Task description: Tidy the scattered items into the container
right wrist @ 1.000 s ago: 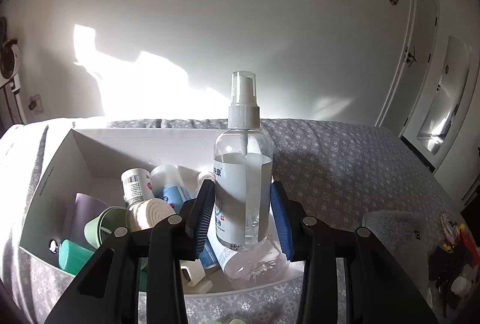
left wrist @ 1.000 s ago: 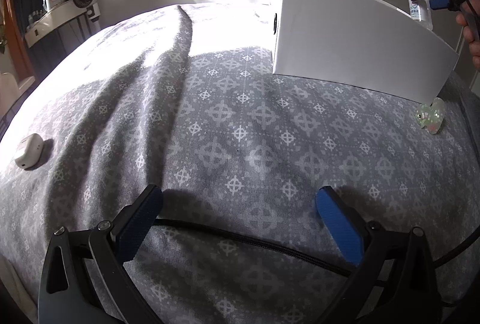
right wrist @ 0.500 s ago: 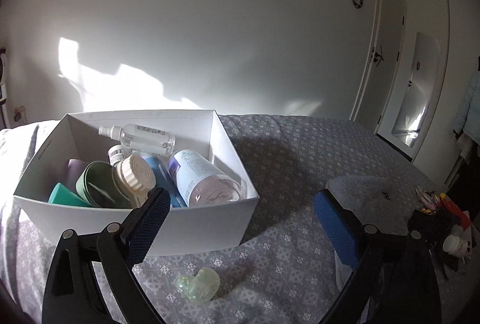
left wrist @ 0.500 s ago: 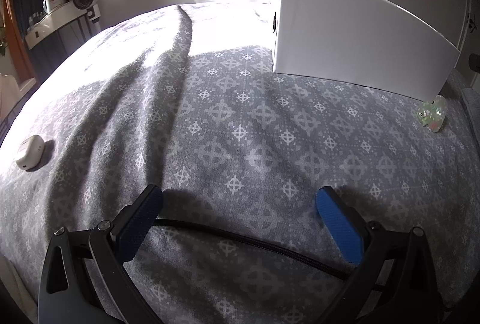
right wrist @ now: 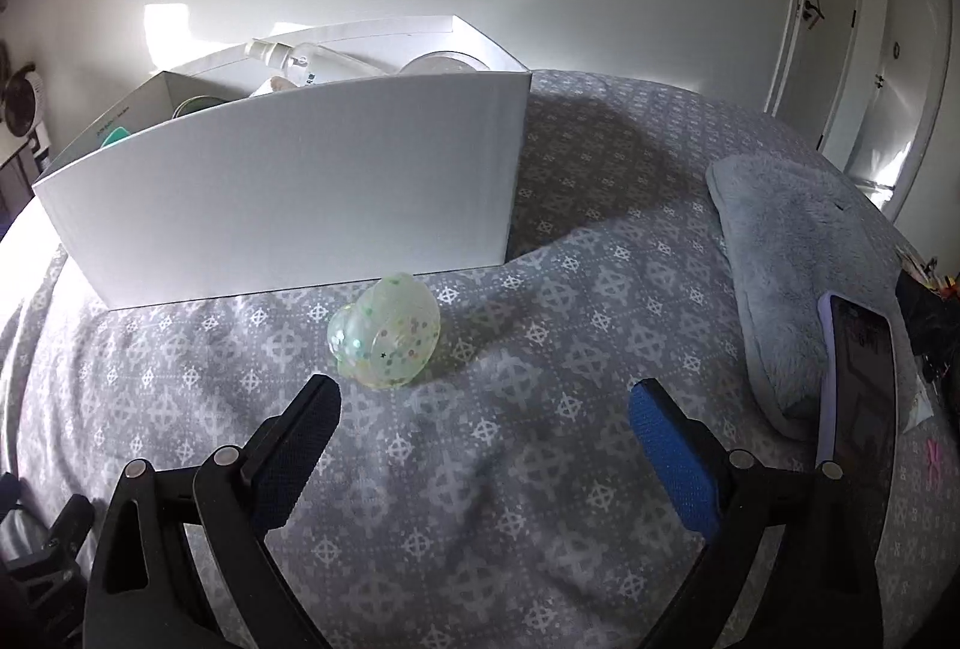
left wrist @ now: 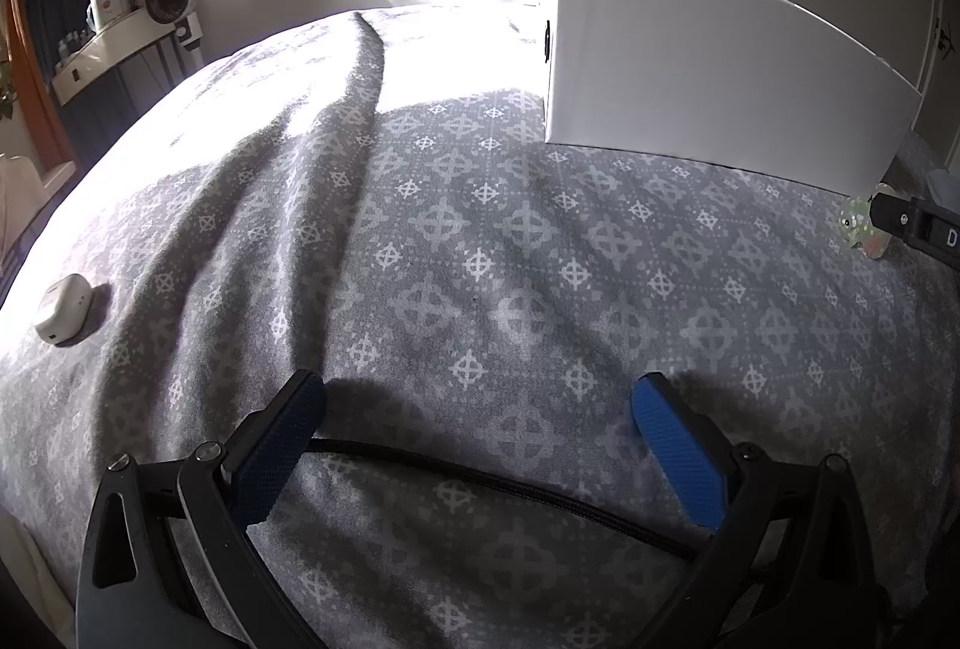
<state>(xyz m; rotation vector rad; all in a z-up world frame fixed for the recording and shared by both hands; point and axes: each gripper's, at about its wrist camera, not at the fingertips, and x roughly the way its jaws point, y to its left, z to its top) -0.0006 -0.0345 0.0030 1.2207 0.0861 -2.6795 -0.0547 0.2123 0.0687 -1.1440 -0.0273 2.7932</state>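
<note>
Next pickup. My right claw [right wrist: 483, 418] is wide, empty, aimed at the glitter toy [right wrist: 384, 331] on the bed [right wrist: 540, 529] just beside the white box [right wrist: 288, 193] front wall. Need to drop lower, shift left, w/ jaws straddling it, then squeeze. Left claw [left wrist: 477, 424] wide, idle.

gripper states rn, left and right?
Left gripper: open, nothing between the jaws.
Right gripper: open, empty, glitter duck toy just ahead of it.
</note>
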